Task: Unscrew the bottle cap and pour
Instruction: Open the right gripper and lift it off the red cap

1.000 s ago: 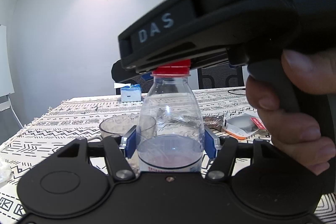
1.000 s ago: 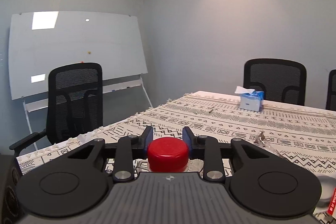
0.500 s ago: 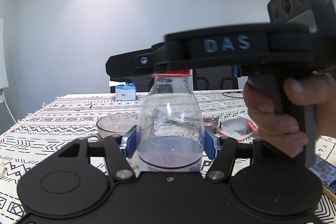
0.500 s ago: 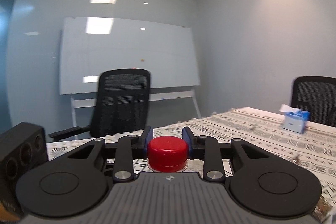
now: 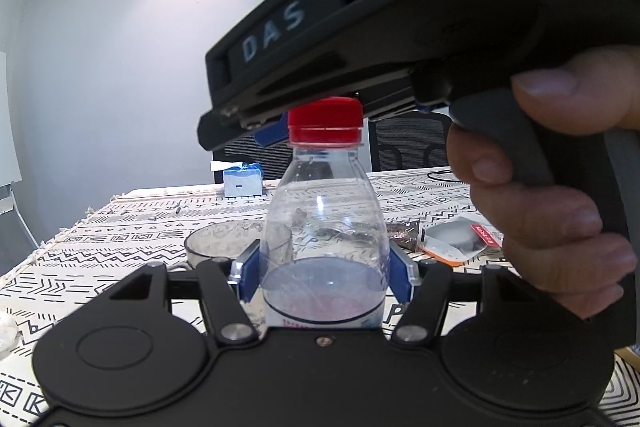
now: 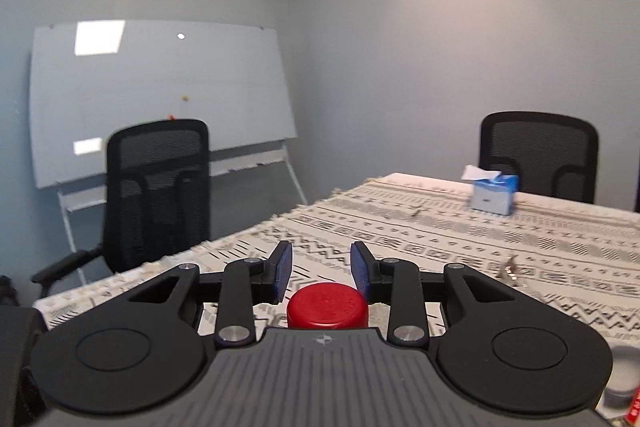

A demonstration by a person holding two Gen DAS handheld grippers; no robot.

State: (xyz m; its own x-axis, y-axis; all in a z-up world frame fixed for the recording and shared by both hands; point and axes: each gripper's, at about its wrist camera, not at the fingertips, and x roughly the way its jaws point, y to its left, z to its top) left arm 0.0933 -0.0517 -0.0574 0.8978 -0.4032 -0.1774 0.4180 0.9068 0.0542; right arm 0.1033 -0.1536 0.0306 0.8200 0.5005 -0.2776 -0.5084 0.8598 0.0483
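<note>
Patterned tablecloth, meeting room behind. The left gripper clamps the water bottle upright; the right gripper hangs spread, blue pads clear of the red cap. Closing off-centre could slip on the cap or tip the bottle.

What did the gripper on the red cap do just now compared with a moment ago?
The right hand-held gripper let go of the red cap: its fingers opened and lifted, so the cap now sits below and nearer than the fingertips. The cap is still on the bottle. The left hand-held gripper still clamps the bottle upright; the glass bowl behind it hasn't moved.
</note>
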